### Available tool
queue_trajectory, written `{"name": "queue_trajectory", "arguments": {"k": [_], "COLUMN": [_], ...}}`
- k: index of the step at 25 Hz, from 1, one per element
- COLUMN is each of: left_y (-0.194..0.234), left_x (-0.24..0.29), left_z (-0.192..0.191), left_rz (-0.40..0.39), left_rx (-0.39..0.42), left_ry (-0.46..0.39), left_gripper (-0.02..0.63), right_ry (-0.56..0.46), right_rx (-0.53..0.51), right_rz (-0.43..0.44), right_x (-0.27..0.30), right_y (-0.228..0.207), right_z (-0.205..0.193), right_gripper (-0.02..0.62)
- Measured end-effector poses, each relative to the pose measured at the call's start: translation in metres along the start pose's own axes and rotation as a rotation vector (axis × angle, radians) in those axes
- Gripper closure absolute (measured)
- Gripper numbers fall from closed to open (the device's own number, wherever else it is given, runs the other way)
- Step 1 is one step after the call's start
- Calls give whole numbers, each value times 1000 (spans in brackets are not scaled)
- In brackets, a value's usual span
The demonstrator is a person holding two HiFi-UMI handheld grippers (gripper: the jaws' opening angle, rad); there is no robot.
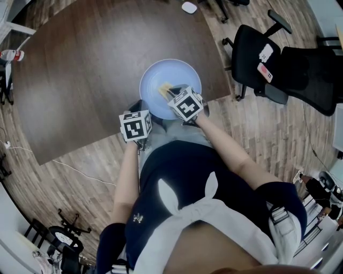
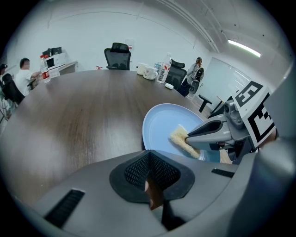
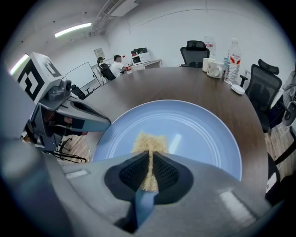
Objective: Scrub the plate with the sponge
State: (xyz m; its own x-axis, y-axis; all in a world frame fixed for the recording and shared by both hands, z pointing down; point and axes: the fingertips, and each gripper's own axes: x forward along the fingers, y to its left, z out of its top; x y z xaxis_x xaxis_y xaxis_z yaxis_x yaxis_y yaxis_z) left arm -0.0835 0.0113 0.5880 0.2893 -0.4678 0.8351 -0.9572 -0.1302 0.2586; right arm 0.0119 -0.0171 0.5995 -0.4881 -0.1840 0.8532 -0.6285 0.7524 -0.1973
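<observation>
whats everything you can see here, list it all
plate: 1, light blue, near edge of the table
sponge: 1, yellow with a blue back, lying on the plate in the right jaws
table: 1, dark brown wood, round-edged
chairs: several, black, round the table
bottles: at least 2, clear, far table edge
mug: 1 plain to see, white, beside the bottles
small item: 1, white, far table edge; cannot tell what it is
people: 2, seated at a desk in the background
left hand-held gripper: 1, grey, jaws together, beside the plate
right hand-held gripper: 1, grey, over the plate, shut on the sponge
</observation>
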Motion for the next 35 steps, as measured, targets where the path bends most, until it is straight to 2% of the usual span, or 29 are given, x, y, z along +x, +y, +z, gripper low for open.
{"name": "queue_trajectory", "arguments": {"k": [35], "left_y": [0], "left_x": [-1], "left_z": [-2], "left_rz": [17], "left_rx": [8], "left_ry": [-8], "left_gripper": [600], "right_ry": [9], "right_rx": [-152], "right_rz": [137], "right_x": [10], "right_y": [68], "right_z": [-5], "right_gripper": [571]}}
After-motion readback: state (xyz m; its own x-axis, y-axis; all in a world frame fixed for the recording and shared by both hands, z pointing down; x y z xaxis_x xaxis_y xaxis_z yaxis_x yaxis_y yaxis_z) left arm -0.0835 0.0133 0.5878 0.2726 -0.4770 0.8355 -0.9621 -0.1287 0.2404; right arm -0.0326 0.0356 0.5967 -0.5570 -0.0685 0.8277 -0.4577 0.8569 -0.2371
